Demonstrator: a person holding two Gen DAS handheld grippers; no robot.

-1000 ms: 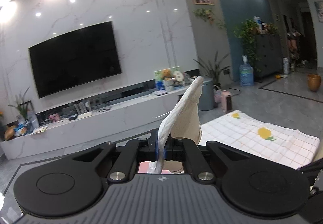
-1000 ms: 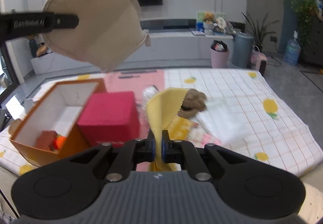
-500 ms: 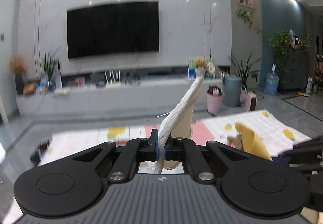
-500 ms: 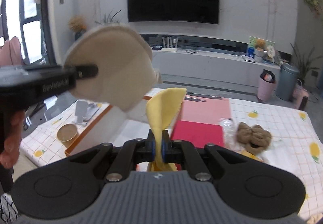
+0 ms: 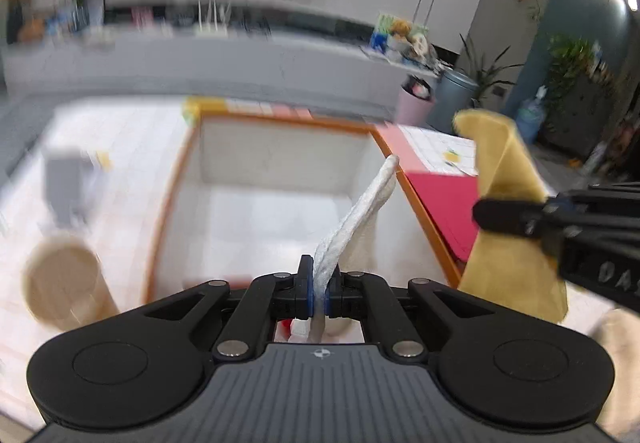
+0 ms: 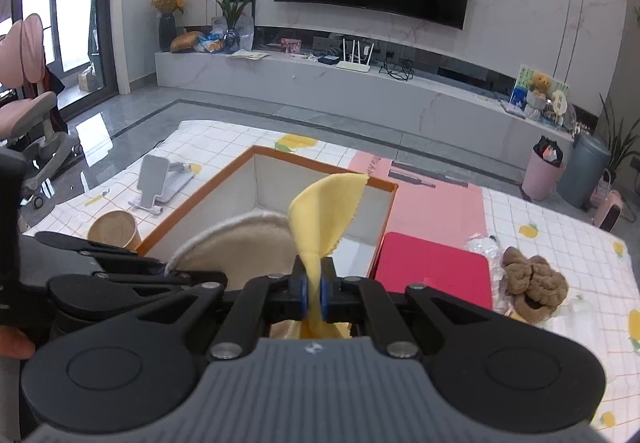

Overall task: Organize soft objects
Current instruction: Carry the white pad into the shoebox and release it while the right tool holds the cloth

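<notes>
My left gripper (image 5: 319, 293) is shut on a beige round pad (image 5: 356, 219), held over the orange box (image 5: 280, 115) with white inner walls. In the right wrist view the same beige pad (image 6: 244, 247) hangs just inside the orange box (image 6: 320, 167), with the left gripper (image 6: 168, 273) on its near side. My right gripper (image 6: 314, 291) is shut on a yellow cloth (image 6: 324, 215) that stands up above the box's near right part. The yellow cloth (image 5: 508, 211) and the right gripper (image 5: 480, 209) show at the right of the left wrist view.
A red flat case (image 6: 434, 269) lies right of the box, with a brown plush toy (image 6: 534, 283) and crinkled plastic (image 6: 482, 245) beyond it. A paper cup (image 6: 114, 229) and a grey phone stand (image 6: 154, 183) sit left of the box on the checked cloth (image 6: 560, 239).
Both grippers swung left and the left one sank, so the beige pad now hangs low over the box opening. The yellow cloth moved over the box too.
</notes>
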